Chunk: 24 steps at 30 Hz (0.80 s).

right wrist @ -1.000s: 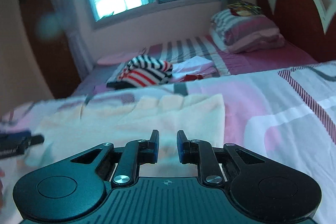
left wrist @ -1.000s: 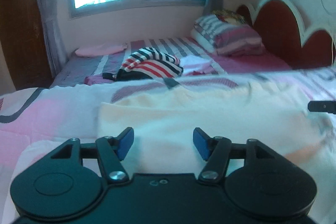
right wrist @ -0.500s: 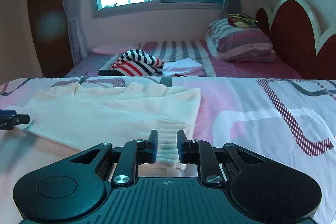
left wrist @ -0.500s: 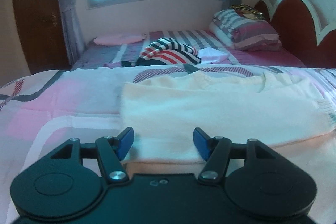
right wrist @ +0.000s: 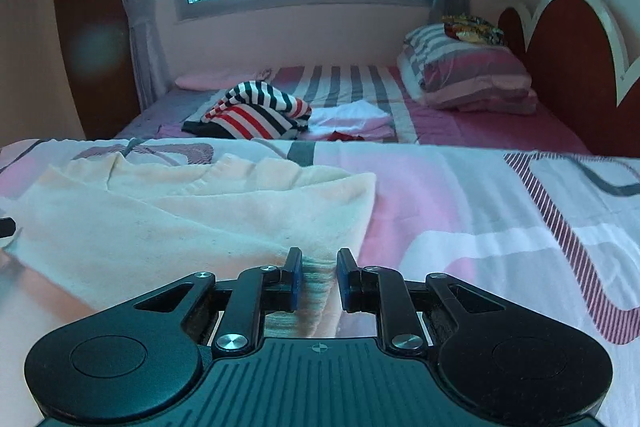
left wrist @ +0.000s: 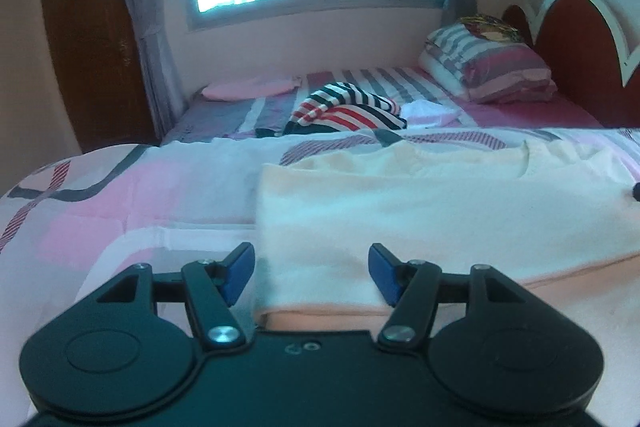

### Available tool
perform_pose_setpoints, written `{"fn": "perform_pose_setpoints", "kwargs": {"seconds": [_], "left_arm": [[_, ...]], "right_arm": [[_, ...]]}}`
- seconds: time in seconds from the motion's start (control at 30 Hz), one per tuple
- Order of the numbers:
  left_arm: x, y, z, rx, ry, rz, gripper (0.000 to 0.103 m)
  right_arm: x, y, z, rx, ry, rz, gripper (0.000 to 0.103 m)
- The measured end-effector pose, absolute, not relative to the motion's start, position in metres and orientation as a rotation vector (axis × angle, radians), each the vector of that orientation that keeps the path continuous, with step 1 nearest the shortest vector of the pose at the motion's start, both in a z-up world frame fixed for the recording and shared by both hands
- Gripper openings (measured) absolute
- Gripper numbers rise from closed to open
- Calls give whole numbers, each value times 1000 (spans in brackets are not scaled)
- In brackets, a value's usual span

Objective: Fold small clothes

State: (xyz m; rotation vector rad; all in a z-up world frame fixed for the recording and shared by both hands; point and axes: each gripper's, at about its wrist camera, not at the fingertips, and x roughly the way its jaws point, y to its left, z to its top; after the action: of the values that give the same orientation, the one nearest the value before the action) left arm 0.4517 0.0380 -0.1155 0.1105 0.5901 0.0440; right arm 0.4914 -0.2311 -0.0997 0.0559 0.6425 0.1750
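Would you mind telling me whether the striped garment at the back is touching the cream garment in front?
Apart. The right wrist view shows patterned bedcover between the striped garment and the cream garment.

Left gripper (left wrist: 311, 273) fills the lower frame of its own view, angled down, blue fingertips (left wrist: 239, 271) spread wide, nothing pinched between them. Right gripper (right wrist: 318, 277) low centre in its view, also tilted down, jaws narrow with a small gap, pads (right wrist: 296, 279) not visibly pressing anything. Its dark tip shows at the right edge of the left view.
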Motion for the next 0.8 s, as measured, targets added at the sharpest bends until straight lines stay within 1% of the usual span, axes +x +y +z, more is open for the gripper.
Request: {"fn": "perform_pose_setpoints", "kwargs": {"seconds": [0.23, 0.27, 0.3, 0.47, 0.53, 0.67, 0.7, 0.73, 0.77, 0.8], "left_arm": [[455, 37, -122, 126, 617, 41, 62], [455, 36, -122, 131, 616, 42, 62], [455, 35, -123, 133, 616, 41, 62], [455, 36, -123, 134, 614, 40, 63], [455, 34, -124, 140, 613, 40, 64], [457, 35, -125, 140, 620, 38, 68], [458, 36, -124, 134, 623, 38, 68], [458, 37, -121, 130, 619, 39, 68], [454, 36, -116, 137, 593, 44, 68], [451, 34, -113, 139, 569, 42, 68]], "right_arm": [[496, -232, -108, 41, 667, 221, 18], [496, -233, -108, 52, 668, 232, 8], [497, -235, -107, 60, 669, 252, 5], [481, -238, -82, 75, 526, 241, 5], [480, -237, -78, 59, 501, 230, 5], [500, -236, -107, 56, 677, 229, 5], [496, -238, -108, 58, 652, 234, 8], [495, -239, -105, 57, 658, 225, 15], [491, -240, -101, 62, 654, 200, 34], [485, -241, -94, 65, 625, 171, 38]]}}
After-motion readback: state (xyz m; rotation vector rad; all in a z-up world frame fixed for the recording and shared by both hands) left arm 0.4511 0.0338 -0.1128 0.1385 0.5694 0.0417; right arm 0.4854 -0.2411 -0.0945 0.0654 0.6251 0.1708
